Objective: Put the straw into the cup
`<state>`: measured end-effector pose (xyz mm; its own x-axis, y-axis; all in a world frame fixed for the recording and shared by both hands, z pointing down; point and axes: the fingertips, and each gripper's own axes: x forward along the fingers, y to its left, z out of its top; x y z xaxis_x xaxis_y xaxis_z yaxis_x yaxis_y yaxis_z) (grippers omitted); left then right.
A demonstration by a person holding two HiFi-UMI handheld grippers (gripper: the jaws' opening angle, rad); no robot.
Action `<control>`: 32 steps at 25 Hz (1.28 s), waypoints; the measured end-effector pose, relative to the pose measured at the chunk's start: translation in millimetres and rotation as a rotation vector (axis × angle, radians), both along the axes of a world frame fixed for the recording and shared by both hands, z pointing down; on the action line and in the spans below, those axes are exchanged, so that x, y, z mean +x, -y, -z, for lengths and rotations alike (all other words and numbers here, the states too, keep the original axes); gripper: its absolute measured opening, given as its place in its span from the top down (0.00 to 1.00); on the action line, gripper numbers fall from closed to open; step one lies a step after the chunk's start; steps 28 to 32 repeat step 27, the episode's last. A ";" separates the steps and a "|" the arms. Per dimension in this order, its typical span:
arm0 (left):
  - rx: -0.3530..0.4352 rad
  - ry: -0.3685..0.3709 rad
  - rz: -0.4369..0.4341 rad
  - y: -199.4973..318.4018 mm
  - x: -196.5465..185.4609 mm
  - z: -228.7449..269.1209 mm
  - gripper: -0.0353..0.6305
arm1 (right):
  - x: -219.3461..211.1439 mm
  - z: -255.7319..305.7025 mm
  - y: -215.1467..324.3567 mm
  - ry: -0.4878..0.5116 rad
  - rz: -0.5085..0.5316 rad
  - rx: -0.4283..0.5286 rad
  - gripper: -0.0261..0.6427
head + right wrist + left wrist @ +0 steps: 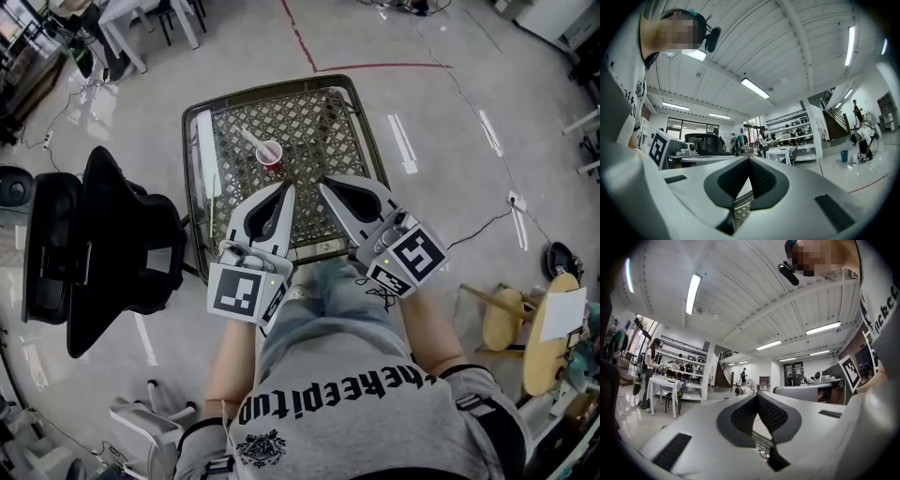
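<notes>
A small red cup [271, 156] stands near the middle of the metal mesh table [352, 150]. A white straw [252, 139] leans out of the cup toward the upper left, its lower end inside the rim. My left gripper [286, 188] and right gripper [324, 185] hover side by side over the table's near edge, a little short of the cup. Both are shut with nothing between their jaws. In the left gripper view the left gripper [757, 396] has its dark pads pressed together, and the right gripper [749, 159] looks the same in its own view. Both cameras point up at the ceiling, so neither shows the cup.
A long white strip [206, 153] lies along the table's left side. A black office chair [108, 248] stands left of the table. A round wooden stool [544, 328] is at the right. Cables run over the floor. People and white tables [663, 383] stand far off.
</notes>
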<state>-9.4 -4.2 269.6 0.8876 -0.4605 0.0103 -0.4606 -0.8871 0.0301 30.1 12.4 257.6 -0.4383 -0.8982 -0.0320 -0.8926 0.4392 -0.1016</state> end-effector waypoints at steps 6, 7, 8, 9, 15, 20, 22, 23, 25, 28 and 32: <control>-0.005 0.012 -0.017 -4.5 -4.0 -3.0 0.91 | -5.5 1.4 -2.3 -0.003 -0.008 0.009 0.95; -0.001 0.005 -0.017 -4.7 -4.0 -1.5 0.91 | -5.9 2.9 -2.7 -0.002 -0.008 0.012 0.95; 0.002 0.001 -0.017 -5.0 -3.8 -0.1 0.91 | -6.2 4.6 -3.1 -0.001 -0.007 0.014 0.95; 0.002 0.004 -0.018 -5.4 -3.8 -0.1 0.91 | -6.6 6.0 -3.3 0.001 -0.006 0.017 0.95; -0.003 0.017 -0.022 -10.1 -3.4 -0.1 0.91 | -8.0 10.7 -6.8 0.004 -0.003 0.026 0.95; 0.014 -0.020 -0.020 -11.1 -3.2 6.5 0.91 | -8.5 16.1 -7.4 0.003 -0.004 0.032 0.95; 0.014 -0.021 -0.021 -11.1 -5.0 6.0 0.91 | -10.2 16.3 -7.3 0.002 -0.005 0.034 0.95; 0.010 -0.016 -0.020 -11.5 -6.1 5.1 0.91 | -11.3 15.9 -7.6 0.001 -0.005 0.035 0.95; 0.002 -0.008 -0.019 -12.1 -8.4 3.3 0.91 | -13.4 14.6 -8.4 0.000 -0.005 0.034 0.95; -0.004 -0.003 -0.017 -12.8 -10.6 1.9 0.91 | -15.3 13.1 -9.1 0.000 -0.005 0.034 0.95; -0.004 -0.003 -0.017 -12.8 -10.6 1.9 0.91 | -15.3 13.1 -9.1 0.000 -0.005 0.034 0.95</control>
